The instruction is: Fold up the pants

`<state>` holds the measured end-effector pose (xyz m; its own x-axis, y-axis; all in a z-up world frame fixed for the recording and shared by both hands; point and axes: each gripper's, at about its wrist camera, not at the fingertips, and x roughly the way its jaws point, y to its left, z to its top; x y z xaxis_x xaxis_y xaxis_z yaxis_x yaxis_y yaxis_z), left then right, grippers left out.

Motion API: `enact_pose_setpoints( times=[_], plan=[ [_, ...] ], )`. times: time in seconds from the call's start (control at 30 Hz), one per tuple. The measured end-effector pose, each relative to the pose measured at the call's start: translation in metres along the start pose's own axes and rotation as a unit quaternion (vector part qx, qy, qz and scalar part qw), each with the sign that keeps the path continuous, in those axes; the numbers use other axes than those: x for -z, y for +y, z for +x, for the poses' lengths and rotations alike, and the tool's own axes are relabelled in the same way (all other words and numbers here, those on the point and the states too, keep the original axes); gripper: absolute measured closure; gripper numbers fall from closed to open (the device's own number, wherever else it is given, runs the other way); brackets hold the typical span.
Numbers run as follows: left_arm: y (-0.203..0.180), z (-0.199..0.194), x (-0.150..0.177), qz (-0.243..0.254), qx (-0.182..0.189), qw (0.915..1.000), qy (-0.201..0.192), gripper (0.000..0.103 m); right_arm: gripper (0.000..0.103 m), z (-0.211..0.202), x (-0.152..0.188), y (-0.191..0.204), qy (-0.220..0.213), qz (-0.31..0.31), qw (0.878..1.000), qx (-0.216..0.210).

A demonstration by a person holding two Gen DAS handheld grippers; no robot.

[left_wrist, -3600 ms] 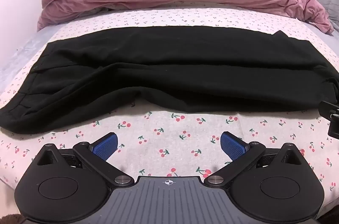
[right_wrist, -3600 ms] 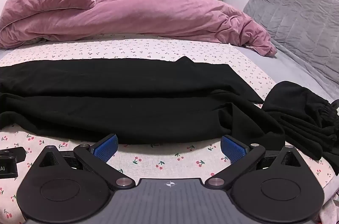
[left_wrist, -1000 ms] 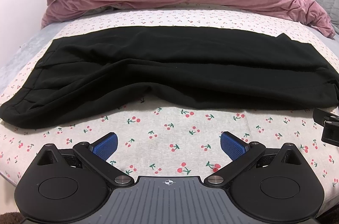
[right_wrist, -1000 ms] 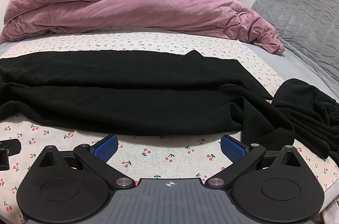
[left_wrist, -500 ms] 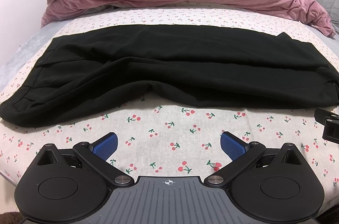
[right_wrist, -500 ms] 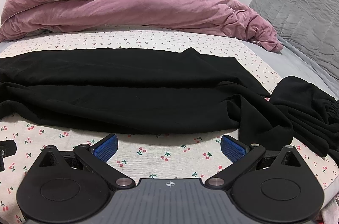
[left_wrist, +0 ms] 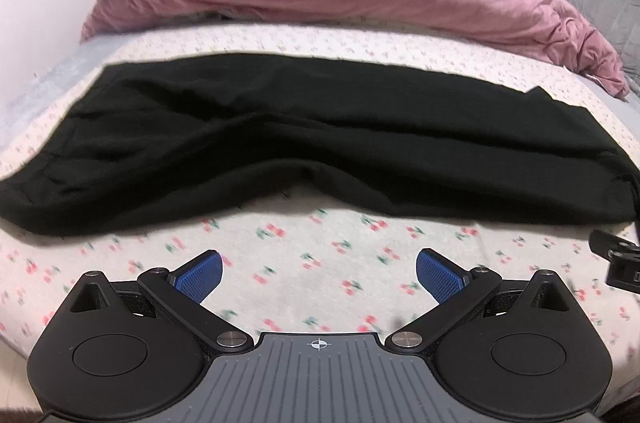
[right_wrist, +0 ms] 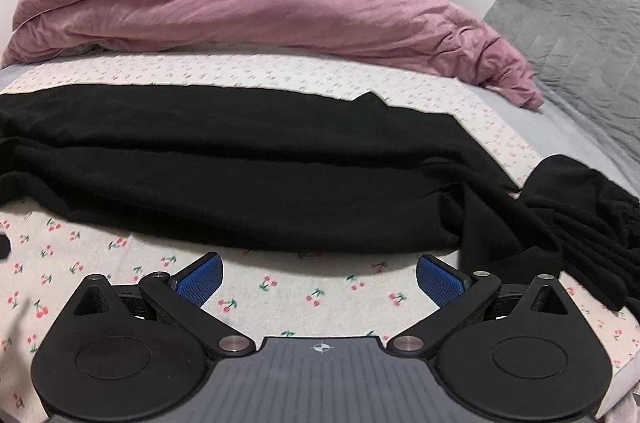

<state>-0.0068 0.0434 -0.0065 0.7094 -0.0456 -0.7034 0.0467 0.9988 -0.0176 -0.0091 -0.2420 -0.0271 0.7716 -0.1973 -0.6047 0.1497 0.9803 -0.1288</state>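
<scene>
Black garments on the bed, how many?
2. The pants lie spread across the cherry-print sheet; a second, bunched black garment sits at their right end, near the bed's edge. More could be hidden out of frame.

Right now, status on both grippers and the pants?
Left gripper open, empty. Right gripper open, empty. Pants spread flat, unfolded. Second dark garment heaped beside right end.

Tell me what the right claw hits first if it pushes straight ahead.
Probably the near edge of the black pants. The open right claw points at them across a strip of cherry-print sheet; depth is uncertain.
</scene>
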Motion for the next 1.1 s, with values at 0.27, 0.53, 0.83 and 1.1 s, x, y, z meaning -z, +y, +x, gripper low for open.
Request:
enact_pose_setpoints(
  times=[0.27, 0.53, 0.83, 1.1],
  plan=[
    [0.085, 0.013, -0.009, -0.089, -0.001, 0.9955, 0.032, 0.000, 0.000, 0.015, 0.000, 0.002, 0.046, -0.026, 0.998, -0.036],
    [0.198, 0.007, -0.003, -0.229, -0.004, 0.9734, -0.002, 0.000, 0.025, 0.019, 0.003, 0.029, 0.078, -0.076, 0.988, -0.108],
    [0.276, 0.008, 0.007, -0.332, -0.035, 0.9420, -0.034, 0.013, 0.041, 0.019, -0.004, 0.095, 0.007, -0.201, 0.959, -0.197],
    [0.299, 0.017, 0.015, -0.373, -0.040, 0.9237, -0.077, 0.045, 0.059, 0.029, -0.013, 0.121, -0.045, -0.258, 0.941, -0.215]
  ],
)
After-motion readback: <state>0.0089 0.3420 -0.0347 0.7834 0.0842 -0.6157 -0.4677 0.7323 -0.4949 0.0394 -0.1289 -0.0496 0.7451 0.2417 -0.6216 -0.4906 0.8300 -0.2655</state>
